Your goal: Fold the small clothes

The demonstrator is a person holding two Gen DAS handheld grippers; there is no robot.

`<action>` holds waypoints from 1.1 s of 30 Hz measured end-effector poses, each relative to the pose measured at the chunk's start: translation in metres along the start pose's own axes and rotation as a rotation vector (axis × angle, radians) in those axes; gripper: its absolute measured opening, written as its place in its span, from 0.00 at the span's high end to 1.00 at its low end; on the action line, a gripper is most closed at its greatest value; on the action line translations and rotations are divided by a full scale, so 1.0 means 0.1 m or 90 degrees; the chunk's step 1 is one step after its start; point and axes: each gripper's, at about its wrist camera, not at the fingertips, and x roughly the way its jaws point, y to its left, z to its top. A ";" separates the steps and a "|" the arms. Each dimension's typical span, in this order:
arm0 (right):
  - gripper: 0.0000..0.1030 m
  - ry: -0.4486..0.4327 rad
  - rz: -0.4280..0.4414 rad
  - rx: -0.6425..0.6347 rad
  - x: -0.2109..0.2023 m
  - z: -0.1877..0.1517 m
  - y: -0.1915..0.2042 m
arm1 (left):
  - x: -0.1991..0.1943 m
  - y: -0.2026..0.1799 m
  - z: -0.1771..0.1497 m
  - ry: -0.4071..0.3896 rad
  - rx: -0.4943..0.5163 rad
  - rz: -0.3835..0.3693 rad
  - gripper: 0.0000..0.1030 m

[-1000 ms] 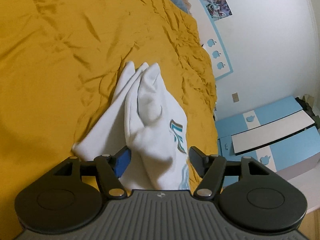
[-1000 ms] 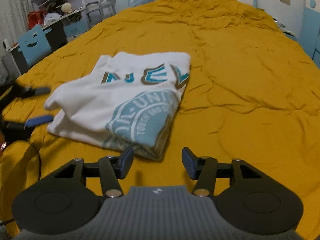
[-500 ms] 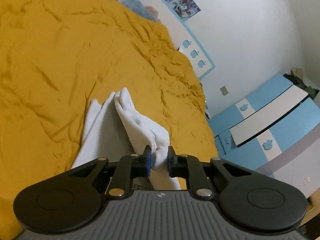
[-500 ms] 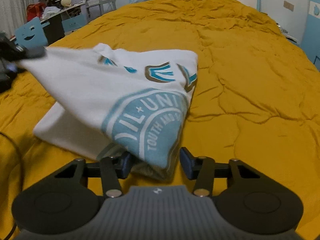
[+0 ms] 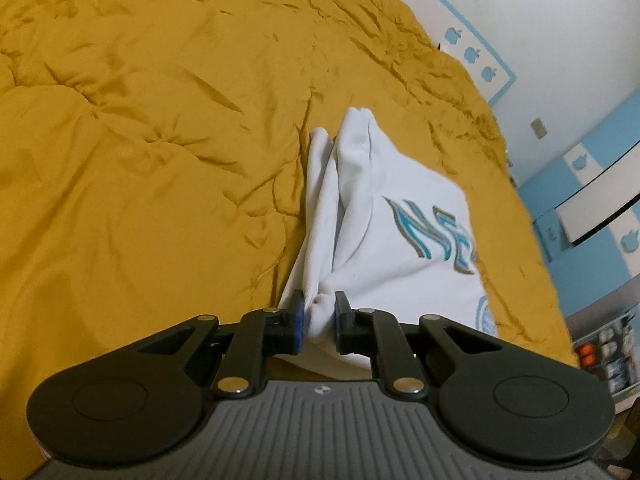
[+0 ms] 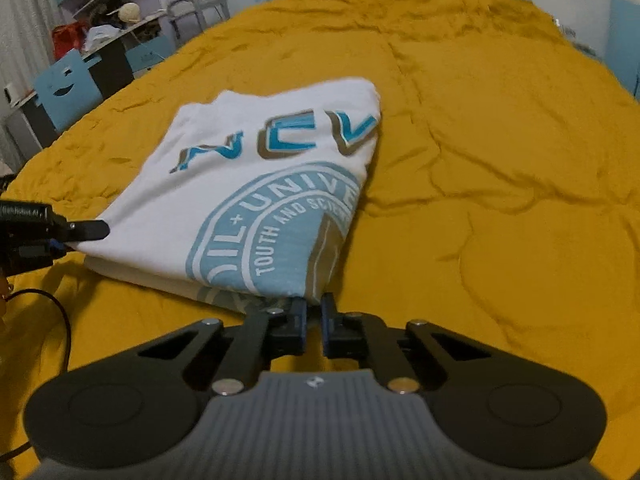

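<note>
- we are pinching the near left corner of the white t-shirt (image 5: 400, 216) in our left gripper (image 5: 319, 312), on the yellow bedspread (image 5: 140, 140).
- our right gripper (image 6: 314, 312) is clamping the near right corner; the shirt is stretching lengthwise away from both, for a forward fold.

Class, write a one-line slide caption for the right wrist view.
Right gripper and left gripper each pinch a corner of the folded white T-shirt on the mustard bedspread.
</note>
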 end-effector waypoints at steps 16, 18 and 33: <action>1.00 0.051 0.013 0.040 0.24 -0.11 -0.18 | 0.03 -0.13 -0.10 0.032 0.058 0.096 0.79; 1.00 0.054 0.016 0.043 0.25 -0.13 -0.20 | 0.01 -0.12 -0.12 0.035 0.052 0.098 0.79; 1.00 0.052 0.022 0.048 0.09 -0.19 -0.30 | -0.31 -0.22 -0.24 0.062 0.081 0.148 0.80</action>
